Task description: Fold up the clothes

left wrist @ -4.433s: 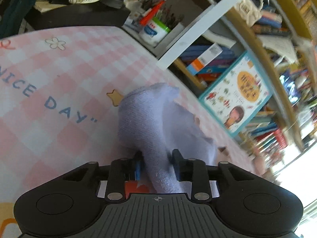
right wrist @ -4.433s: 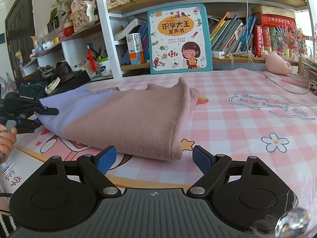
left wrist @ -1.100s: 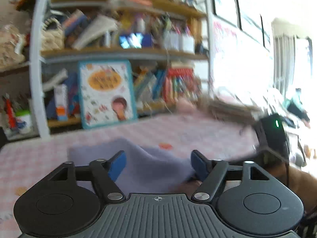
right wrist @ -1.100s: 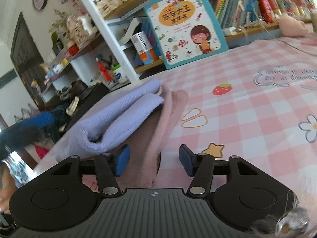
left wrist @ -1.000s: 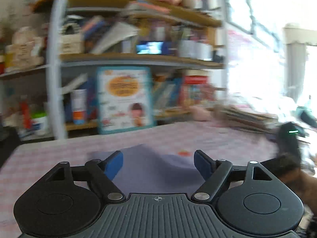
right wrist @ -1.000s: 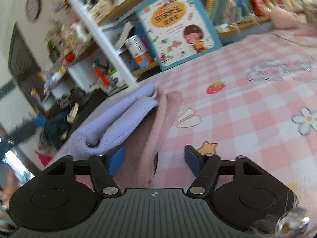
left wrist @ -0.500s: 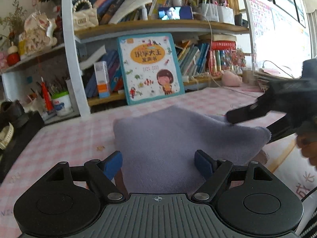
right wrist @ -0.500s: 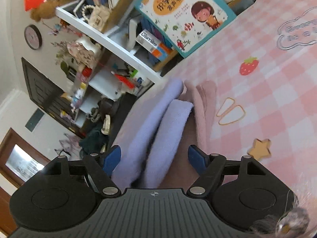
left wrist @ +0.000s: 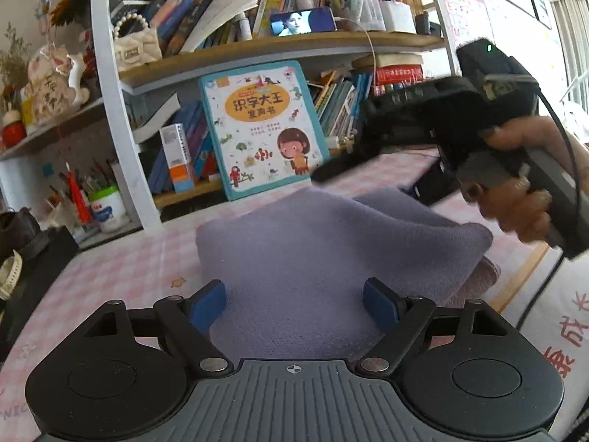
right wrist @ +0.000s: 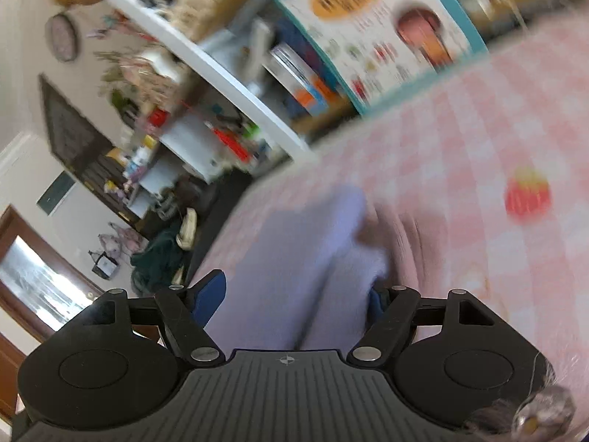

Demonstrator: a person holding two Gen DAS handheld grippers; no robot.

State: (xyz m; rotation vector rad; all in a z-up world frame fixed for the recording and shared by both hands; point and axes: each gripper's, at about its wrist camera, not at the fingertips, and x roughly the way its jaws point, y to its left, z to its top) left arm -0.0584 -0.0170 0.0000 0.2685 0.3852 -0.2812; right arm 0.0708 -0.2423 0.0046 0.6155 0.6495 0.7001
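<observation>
Lying folded on the checked cloth (left wrist: 121, 258), lilac garment (left wrist: 313, 250); both tongs (left wrist: 294, 304) (right wrist: 294, 300) wide, apparently empty.

A pink checked cloth (left wrist: 121, 258) with small printed motifs covers the surface. At the upper centre of the left wrist view a children's picture book (left wrist: 263, 127) leans upright against a crowded bookshelf (left wrist: 279, 49). A phone (left wrist: 302, 24) with a lit screen stands on the shelf above it, a white beaded handbag (left wrist: 134, 46) at upper left, and a pen pot (left wrist: 106, 208) at the left edge.
</observation>
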